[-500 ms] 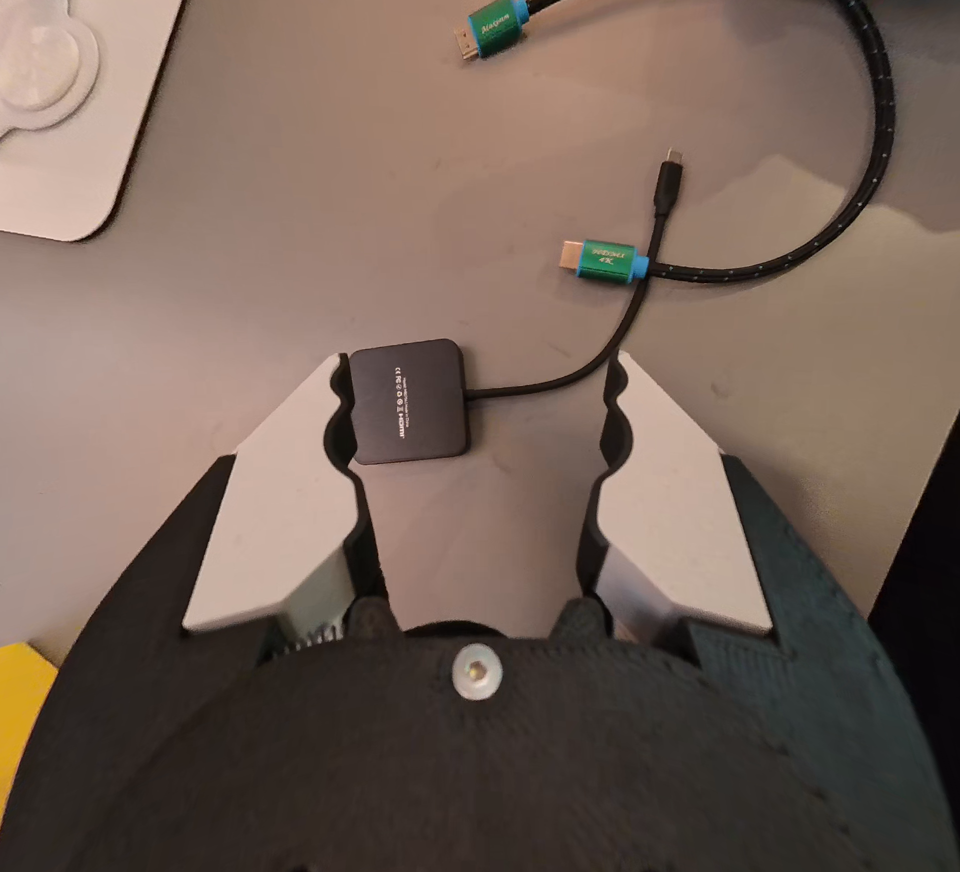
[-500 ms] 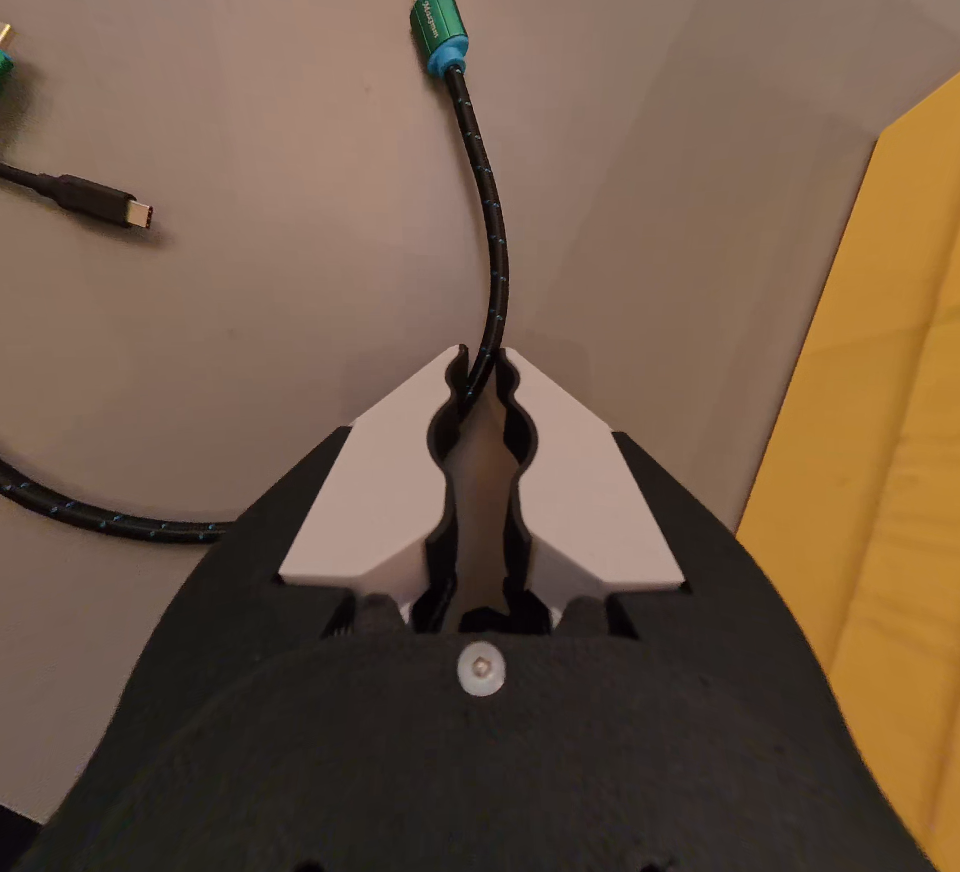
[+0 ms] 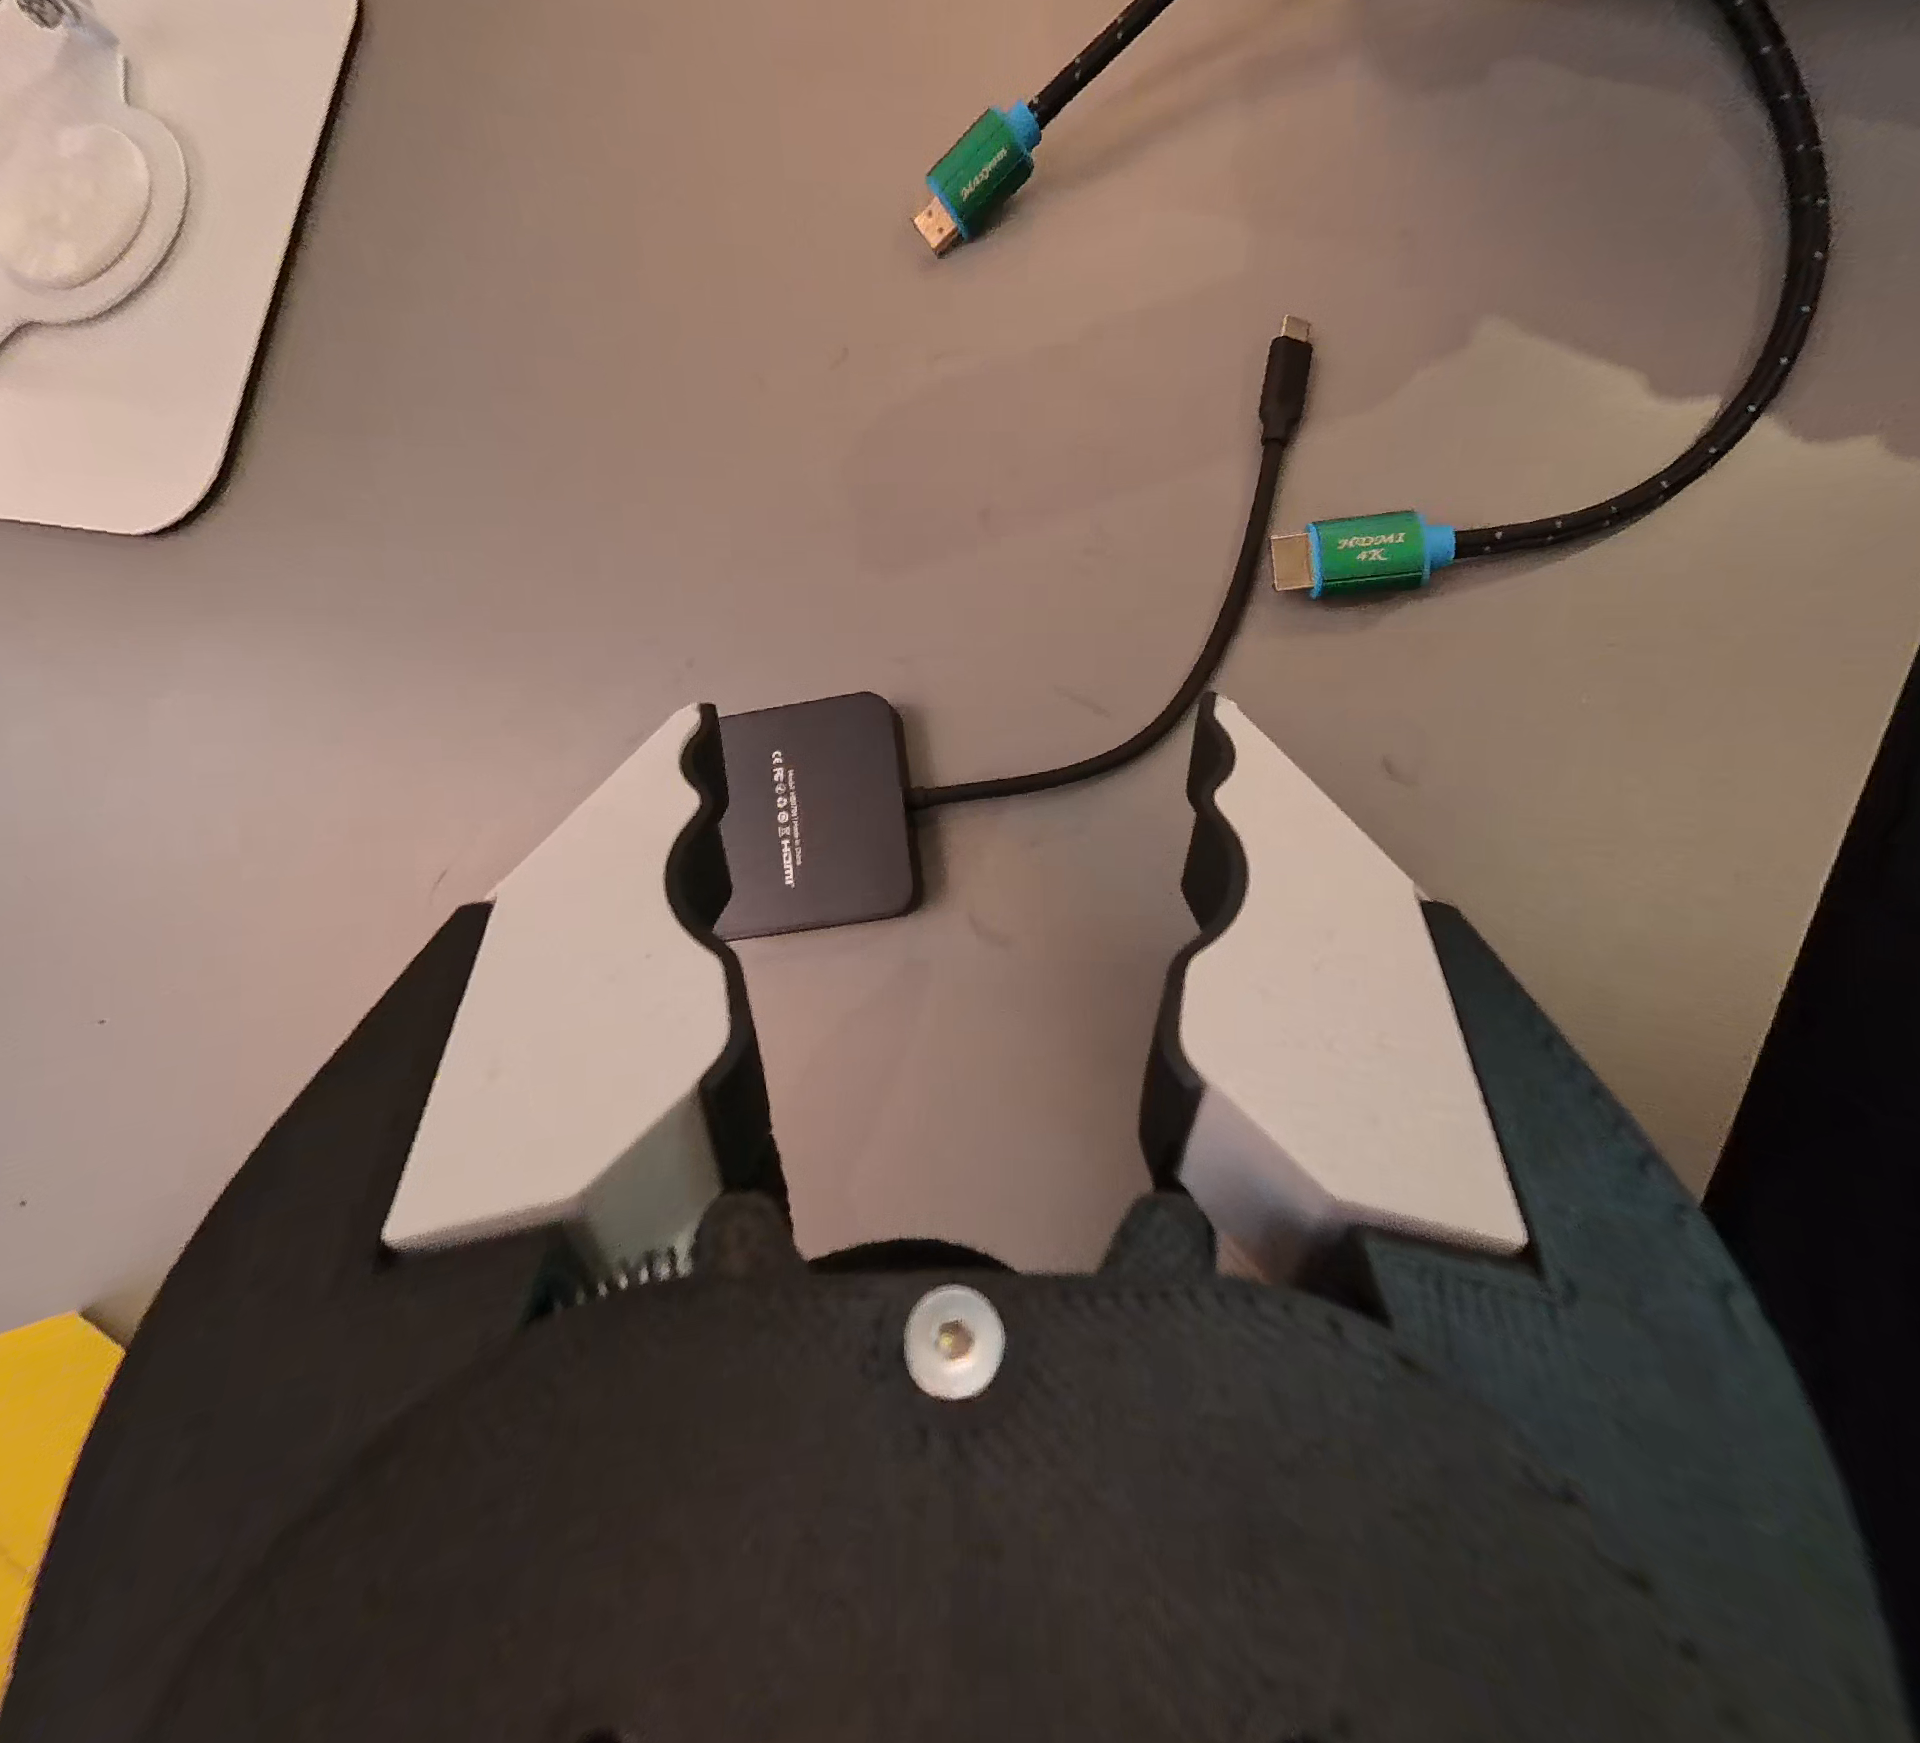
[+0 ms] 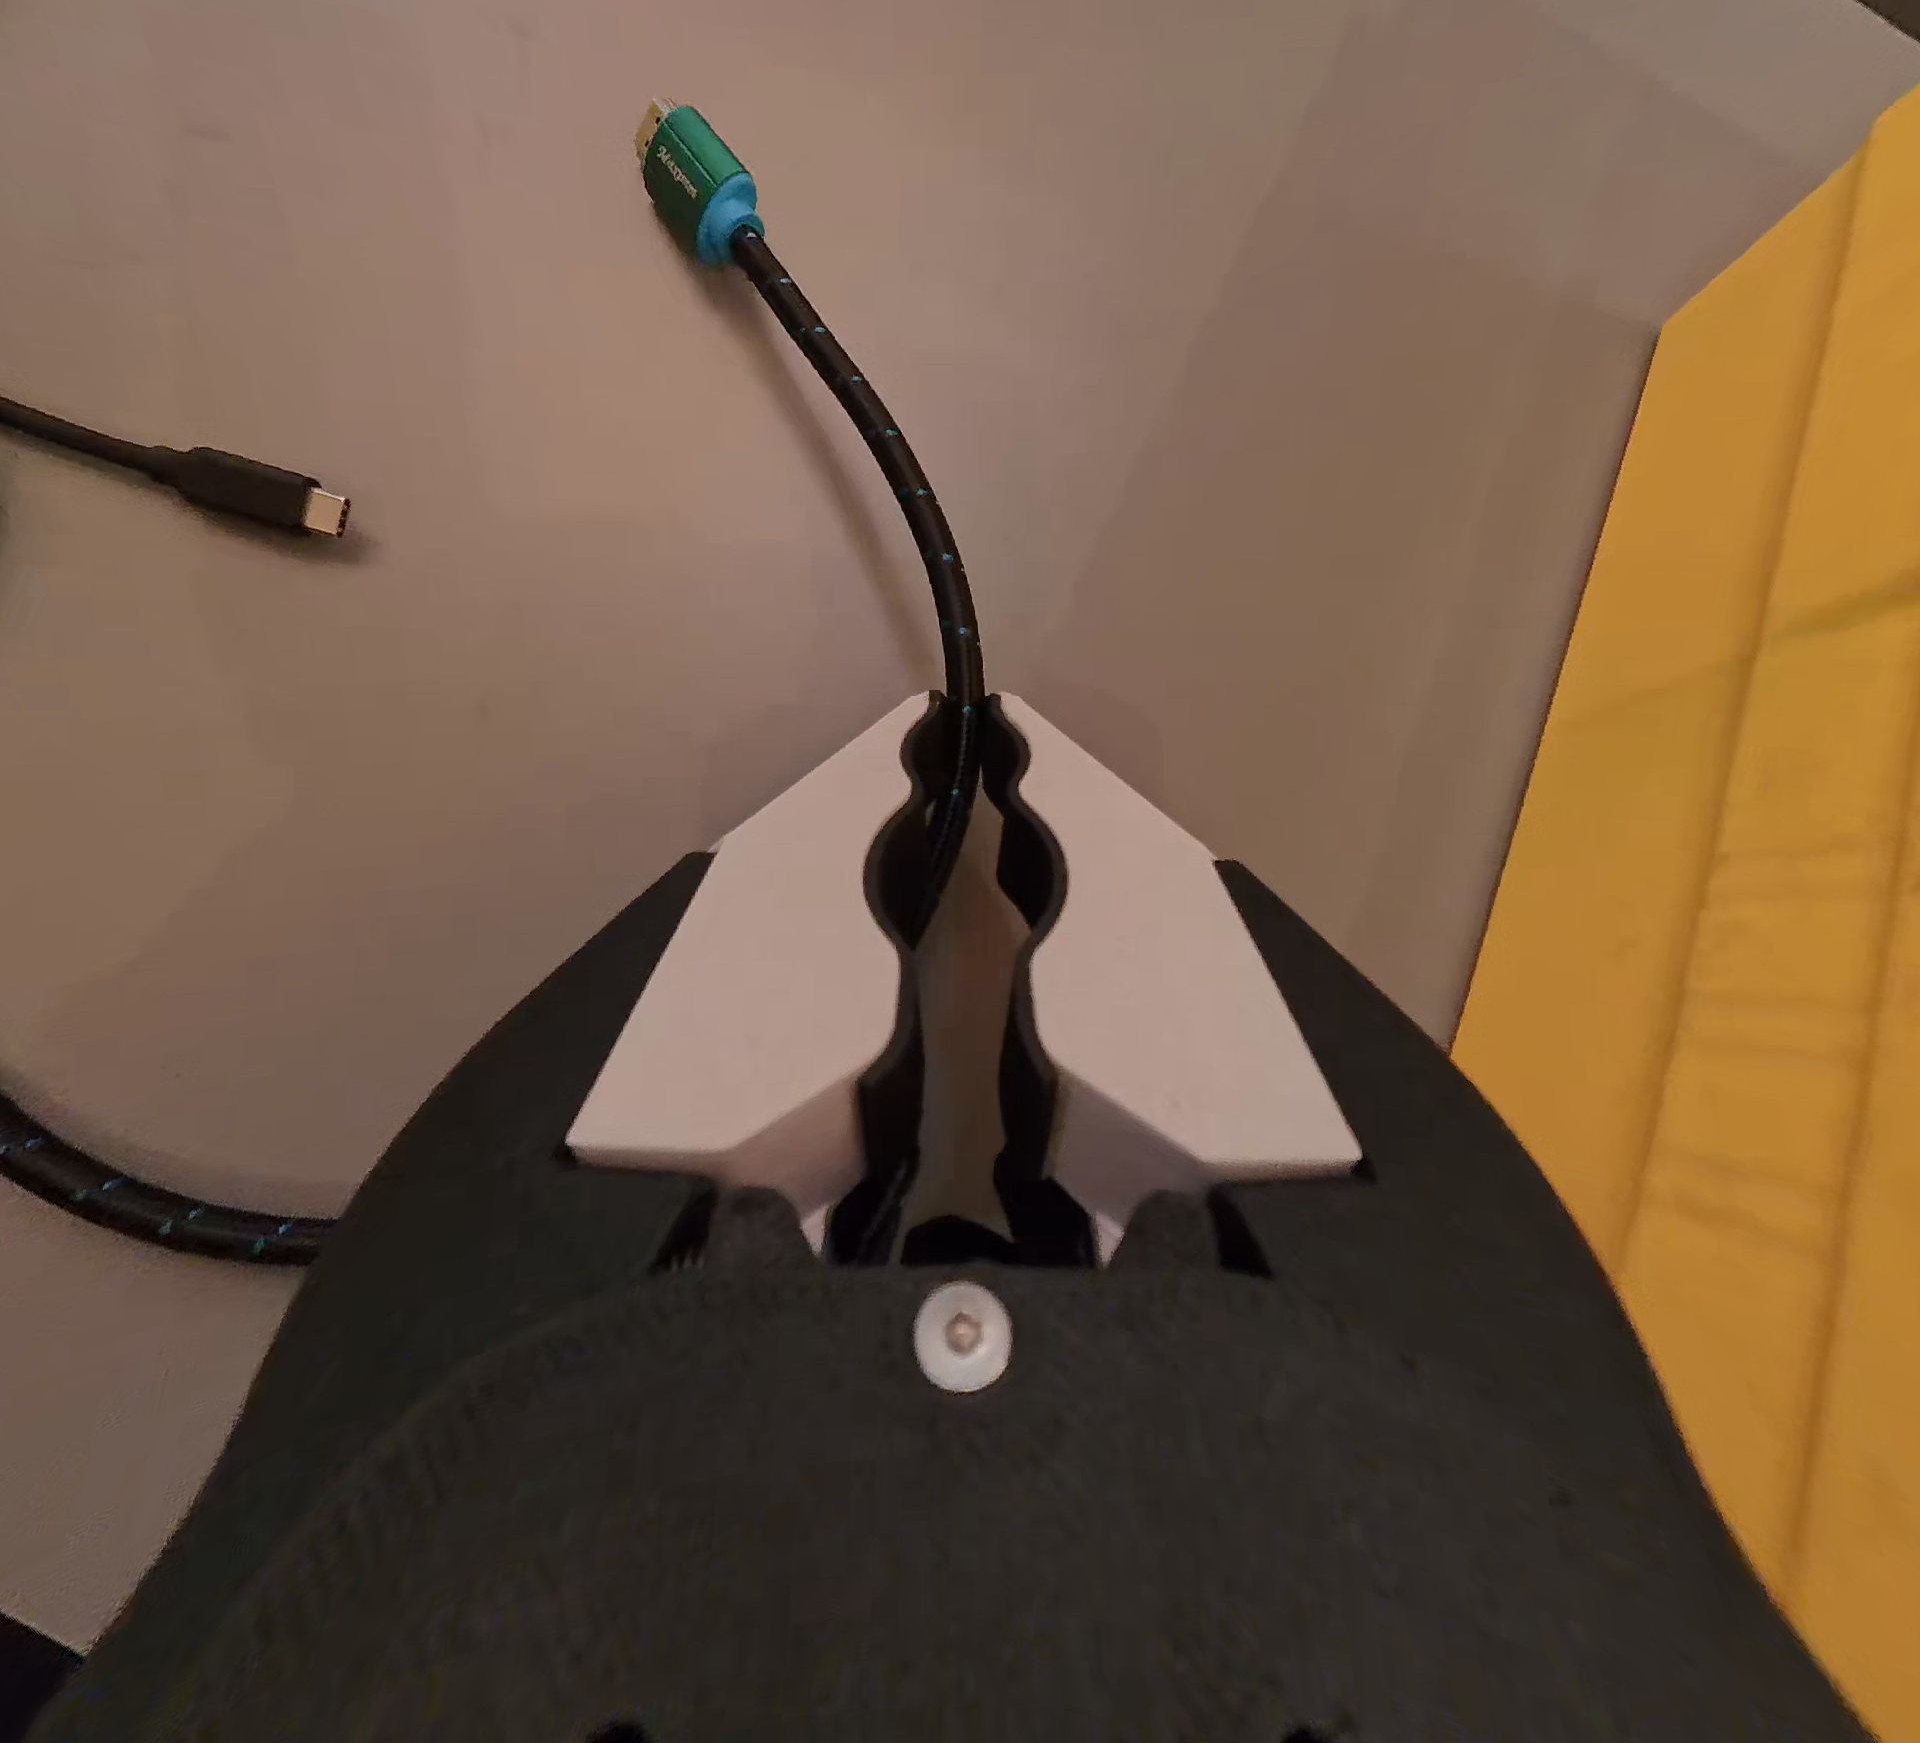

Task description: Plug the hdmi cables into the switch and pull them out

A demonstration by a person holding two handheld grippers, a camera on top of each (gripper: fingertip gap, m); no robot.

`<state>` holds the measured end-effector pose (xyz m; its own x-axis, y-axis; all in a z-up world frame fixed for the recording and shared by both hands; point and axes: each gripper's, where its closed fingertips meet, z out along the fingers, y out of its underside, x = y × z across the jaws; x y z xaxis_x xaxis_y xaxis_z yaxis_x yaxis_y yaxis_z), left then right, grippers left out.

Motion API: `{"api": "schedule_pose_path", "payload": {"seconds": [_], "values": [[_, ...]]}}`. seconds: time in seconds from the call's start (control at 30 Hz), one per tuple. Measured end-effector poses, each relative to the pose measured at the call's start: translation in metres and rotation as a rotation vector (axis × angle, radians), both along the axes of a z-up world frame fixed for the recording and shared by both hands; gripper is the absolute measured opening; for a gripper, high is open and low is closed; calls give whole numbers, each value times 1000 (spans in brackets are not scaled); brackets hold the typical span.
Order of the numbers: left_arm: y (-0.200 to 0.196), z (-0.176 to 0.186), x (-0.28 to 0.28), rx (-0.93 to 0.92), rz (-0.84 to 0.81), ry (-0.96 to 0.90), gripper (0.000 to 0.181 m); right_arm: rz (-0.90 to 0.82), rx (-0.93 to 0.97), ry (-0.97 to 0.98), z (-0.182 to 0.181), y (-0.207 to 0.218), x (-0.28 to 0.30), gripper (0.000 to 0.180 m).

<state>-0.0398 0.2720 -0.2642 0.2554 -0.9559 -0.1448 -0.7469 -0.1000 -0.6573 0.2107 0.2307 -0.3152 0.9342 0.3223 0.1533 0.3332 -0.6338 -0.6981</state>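
- The left gripper [image 3: 951, 820] hangs over the grey desk [image 3: 623, 405] with its jaws spread wide and nothing between them gripped.
- The black HDMI switch [image 3: 821, 815] lies flat on the desk at mid-frame in the left wrist view, its left edge just beside or partly under the left finger's tip; whether they touch cannot be told.
- A thin black lead [image 3: 1216, 654] runs from the switch's right side up to a USB-C plug [image 3: 1286, 374], which lies free on the desk.
- One green HDMI plug [image 3: 1366, 555] lies at right of centre, just right of that lead, its metal tip pointing left.
- The other green HDMI plug [image 3: 982, 181] sits at upper centre, tip pointing lower left.
- The braided black cable [image 3: 1787, 166] loops around the upper right of the frame.
- In the right wrist view, the right gripper [image 4: 964, 706] has its jaws pressed nearly together, pinching the braided cable a short way behind that plug.
- A white base plate [image 3: 239, 239] sits at upper left of the left view; a yellow surface [image 4: 1714, 758] fills the right edge of the right view.
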Motion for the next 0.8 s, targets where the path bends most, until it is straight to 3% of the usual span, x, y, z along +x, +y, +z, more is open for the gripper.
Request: {"api": "schedule_pose_path", "payload": {"seconds": [0.33, 0.5, 0.67, 0.8], "values": [[-11, 3, 7, 2, -40, 0, 87, -9, 60, 78, 15, 6, -11, 3], [-41, 0, 23, -17, -170, 14, 82, -17, 102, 184, 27, 9, -18, 3], [-73, -19, 43, -8, -286, 81, 84, -27, 148, 325, 42, 10, -22, 3], [-67, -42, 46, -11, -219, 147, 88, -18, 202, 431, 58, 11, -25, 3]]}}
